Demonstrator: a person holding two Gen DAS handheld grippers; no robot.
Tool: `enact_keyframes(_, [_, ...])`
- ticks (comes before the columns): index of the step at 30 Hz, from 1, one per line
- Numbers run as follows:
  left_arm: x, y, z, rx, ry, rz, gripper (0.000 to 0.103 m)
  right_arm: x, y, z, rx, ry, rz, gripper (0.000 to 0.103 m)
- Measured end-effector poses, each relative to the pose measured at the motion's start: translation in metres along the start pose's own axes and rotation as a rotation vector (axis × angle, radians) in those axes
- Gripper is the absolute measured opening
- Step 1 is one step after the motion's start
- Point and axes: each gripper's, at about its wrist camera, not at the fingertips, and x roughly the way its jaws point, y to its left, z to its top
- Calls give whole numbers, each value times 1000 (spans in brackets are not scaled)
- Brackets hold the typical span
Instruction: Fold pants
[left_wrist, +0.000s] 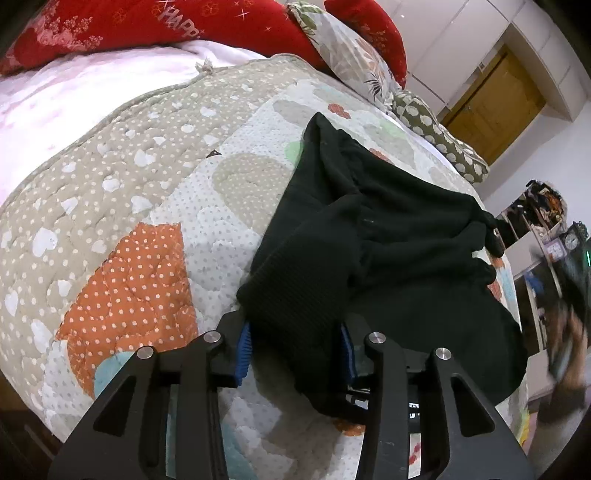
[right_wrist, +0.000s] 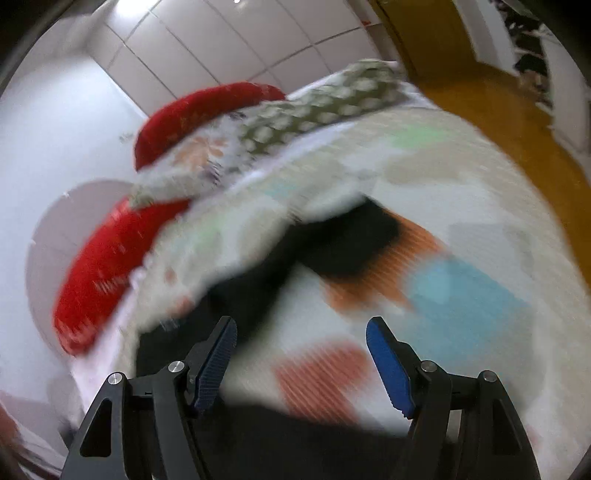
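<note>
Black pants (left_wrist: 388, 236) lie bunched on the patchwork quilt (left_wrist: 147, 206) in the left wrist view. A ribbed fold of them sits between the blue pads of my left gripper (left_wrist: 295, 347), whose jaws stand apart around the cloth. In the blurred right wrist view the pants (right_wrist: 343, 240) show as a dark patch on the quilt (right_wrist: 461, 229) ahead. My right gripper (right_wrist: 301, 354) is open and empty above the quilt, with dark cloth just left of its left finger (right_wrist: 216, 362).
Red pillows (left_wrist: 155, 26) and a floral pillow (left_wrist: 351, 51) lie at the bed's head. A white sheet (left_wrist: 55, 103) shows beside the quilt. A wooden door (left_wrist: 495, 103) and cluttered shelves (left_wrist: 535, 218) stand past the bed. Orange floor (right_wrist: 498, 122) lies beyond the bed edge.
</note>
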Motion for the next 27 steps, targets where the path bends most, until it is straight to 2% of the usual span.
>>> enact_keyframes(3, [0, -1, -1, -10, 1, -10, 46, -53, -44, -56, -4, -17, -168, 72])
enact_keyframes(5, [1, -5, -2, 0, -6, 2, 51, -75, -70, -90, 55, -54, -222, 72])
enact_keyframes(8, [2, -15, -5, 18, -21, 31, 57, -68, -96, -126, 147, 0, -98, 73])
enact_keyframes(9, [3, -17, -6, 26, -23, 46, 57, -70, -93, -131, 117, -53, -104, 73])
enact_keyframes(10, [4, -20, -6, 39, -22, 59, 57, -69, -87, -132, 82, -71, -93, 68])
enact_keyframes(11, [4, -22, -7, 51, -20, 69, 57, -65, -80, -131, 59, -59, -54, 40])
enact_keyframes(12, [3, -23, -6, 56, -13, 72, 57, -62, -73, -131, 45, -45, -33, 23])
enact_keyframes(14, [0, -22, -4, 49, 2, 56, 56, -60, -52, -130, -42, -37, -51, 18])
enact_keyframes(16, [-6, -20, -4, 41, 8, 35, 49, -64, -35, -130, -130, -33, -102, 16])
enact_keyframes(19, [-14, -18, -6, 38, 4, 17, 49, -92, -26, -136, -155, -80, -114, 15])
enact_keyframes(22, [-8, -13, -7, 21, 18, 30, 49, -102, -29, -140, -147, -102, -162, 15])
enact_keyframes(23, [-5, -11, -8, 10, 27, 31, 49, -99, -33, -142, -138, -87, -179, 15])
enact_keyframes(26, [-8, -11, -10, 6, 20, 48, 49, -65, -46, -150, -135, 38, -274, 15])
enact_keyframes(27, [-10, -11, -9, 6, 26, 65, 49, -62, -48, -151, -132, 46, -284, 15])
